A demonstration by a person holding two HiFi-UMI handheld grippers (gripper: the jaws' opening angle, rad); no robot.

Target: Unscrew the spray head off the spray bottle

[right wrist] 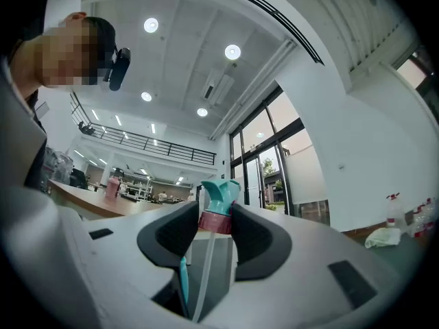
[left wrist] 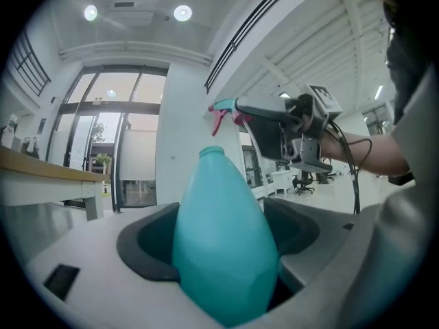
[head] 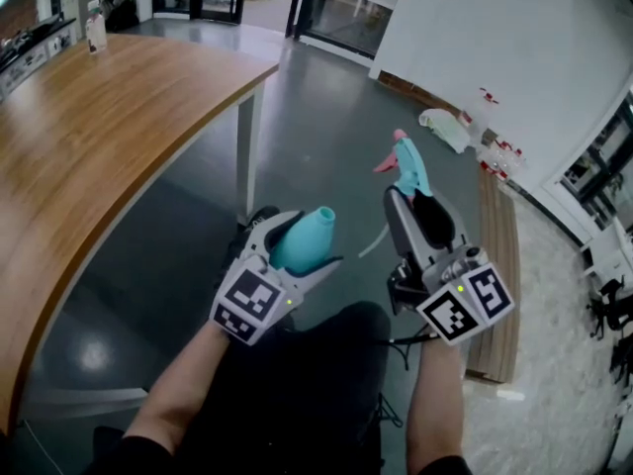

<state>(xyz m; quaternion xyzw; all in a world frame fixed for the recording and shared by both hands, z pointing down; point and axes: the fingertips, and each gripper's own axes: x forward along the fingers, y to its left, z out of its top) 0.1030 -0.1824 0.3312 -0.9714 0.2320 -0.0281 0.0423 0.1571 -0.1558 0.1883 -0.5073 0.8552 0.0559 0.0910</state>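
Note:
My left gripper (head: 303, 248) is shut on a teal spray bottle (head: 315, 228), held off the ground over my lap. In the left gripper view the bottle (left wrist: 223, 245) fills the gap between the jaws, and its neck (left wrist: 211, 151) is open and bare. My right gripper (head: 411, 194) is shut on the teal spray head (head: 407, 164), apart from the bottle and to its right. In the right gripper view the pads press on the head's pink collar (right wrist: 216, 221). The teal nozzle (right wrist: 221, 192) sticks out past the jaws and the clear dip tube (right wrist: 202, 279) hangs free.
A curved wooden table (head: 89, 137) runs along the left, with a white bottle (head: 96, 30) at its far end. A white cloth (head: 445, 127) and several small bottles (head: 495, 148) lie by the far wall. A wooden plank (head: 499, 255) lies on the right.

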